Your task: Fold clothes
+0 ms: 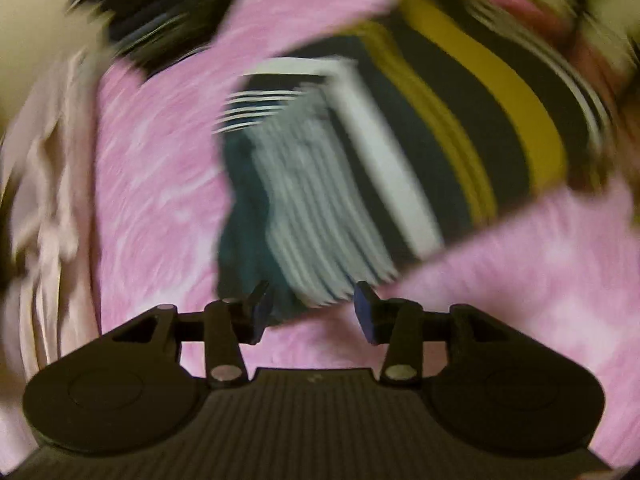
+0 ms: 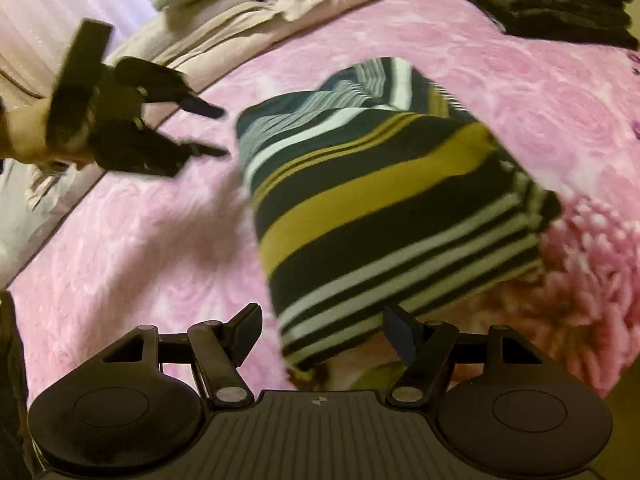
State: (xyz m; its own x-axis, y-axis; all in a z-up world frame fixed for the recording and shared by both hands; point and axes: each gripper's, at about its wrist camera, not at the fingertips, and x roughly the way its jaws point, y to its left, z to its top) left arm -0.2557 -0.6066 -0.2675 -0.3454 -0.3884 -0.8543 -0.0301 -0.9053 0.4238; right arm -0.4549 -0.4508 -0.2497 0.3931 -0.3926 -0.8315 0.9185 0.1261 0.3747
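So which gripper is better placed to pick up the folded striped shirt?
Probably the right gripper: its open jaws stand over the near edge of the striped shirt, while the left gripper hangs open beside it.

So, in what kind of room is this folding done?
Probably a bedroom: the striped garment lies on a pink plush blanket, as on a bed, with beige folded clothes and a dark stack at its far edge.

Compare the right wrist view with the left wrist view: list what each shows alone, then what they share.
Right wrist only: the left gripper seen from outside, jaws apart and empty, beside the striped garment, and the right gripper, open.
Left wrist only: the left gripper's own open jaws, close up; heavy blur.
Both: the striped garment, the pink blanket, a beige pile and a dark pile.
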